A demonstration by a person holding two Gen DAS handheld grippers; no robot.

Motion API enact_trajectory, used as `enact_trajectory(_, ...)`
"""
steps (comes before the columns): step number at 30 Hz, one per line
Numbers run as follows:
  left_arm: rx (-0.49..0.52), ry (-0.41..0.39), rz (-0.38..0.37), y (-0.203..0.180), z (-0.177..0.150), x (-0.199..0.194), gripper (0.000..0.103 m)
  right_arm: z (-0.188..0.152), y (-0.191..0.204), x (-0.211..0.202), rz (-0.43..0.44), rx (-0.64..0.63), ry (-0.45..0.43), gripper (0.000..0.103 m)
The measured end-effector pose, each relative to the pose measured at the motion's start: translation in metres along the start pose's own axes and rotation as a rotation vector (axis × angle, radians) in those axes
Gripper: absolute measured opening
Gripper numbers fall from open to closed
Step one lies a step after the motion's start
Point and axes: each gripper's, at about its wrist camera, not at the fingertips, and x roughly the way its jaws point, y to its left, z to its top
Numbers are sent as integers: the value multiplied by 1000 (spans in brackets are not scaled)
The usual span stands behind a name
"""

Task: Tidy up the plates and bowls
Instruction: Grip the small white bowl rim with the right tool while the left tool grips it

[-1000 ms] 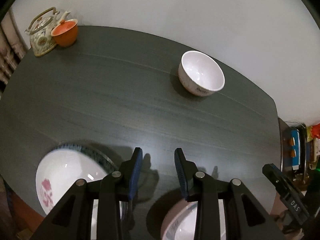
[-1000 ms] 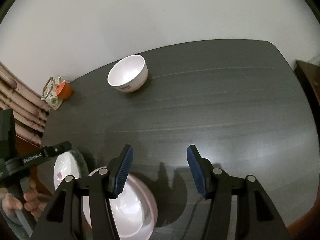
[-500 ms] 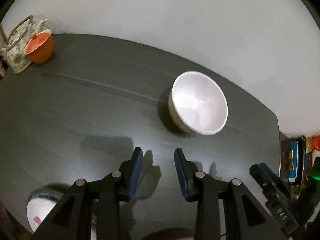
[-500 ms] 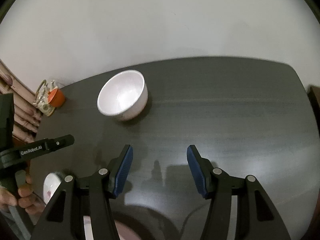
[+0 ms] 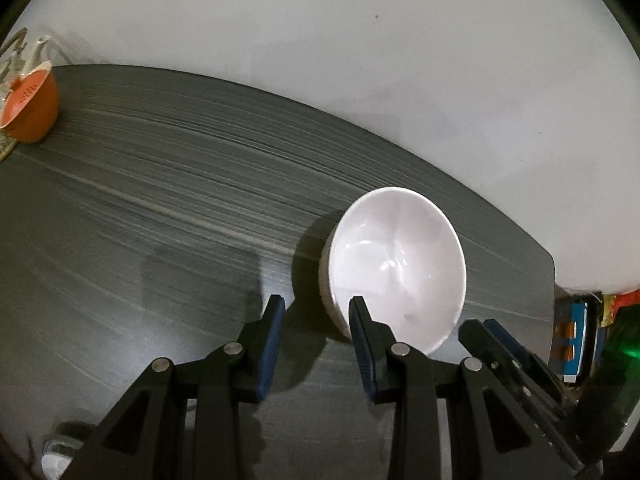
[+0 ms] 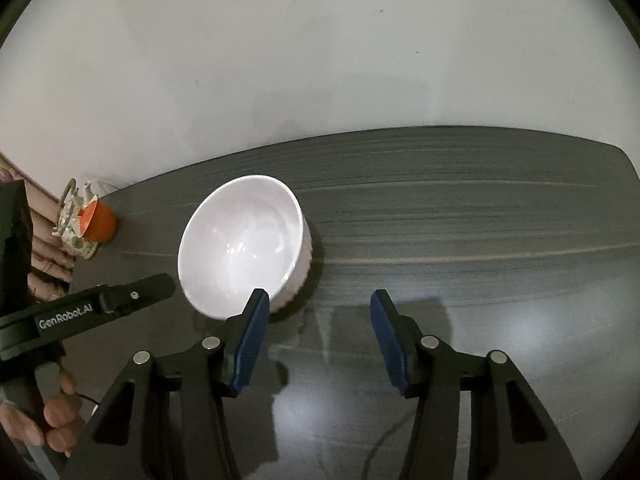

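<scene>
Fingers (image 5: 276,320) of the left gripper (image 5: 316,312) stand apart and empty, the right gripper (image 6: 318,304) is closing on nothing, and the white bowl (image 5: 396,264) sits upright between both on the dark worktop (image 5: 160,208), near its far edge

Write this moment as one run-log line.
white bowl: upright on table | left gripper: open, empty | right gripper: closing, empty, beside bowl

Dim room, lit from above and behind the cameras. Hard dark shadows of the black fingers (image 5: 276,320) across the dark grey wood-grain table (image 5: 160,208). Soft glare inside the glossy white ceramic bowl (image 6: 244,252). Strong fisheye bending, black corners, slight blur toward the edges.
</scene>
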Motion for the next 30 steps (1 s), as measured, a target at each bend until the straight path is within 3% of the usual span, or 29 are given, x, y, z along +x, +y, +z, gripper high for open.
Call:
enact_trajectory(12,-12,45,3,5,11,35,33,15,6,50,34,54,85,44)
enact_trajectory(14,-17,47,-12,6,12,34,29,13,8,55,42,62,102,41)
enact_trajectory(20,-9,46,-32,3,11,33,16,8,12,55,52,34,104,29)
enact_trajectory(30,-6,68,-29,0,-4,25,15,-2,12,48,39,40,121,26)
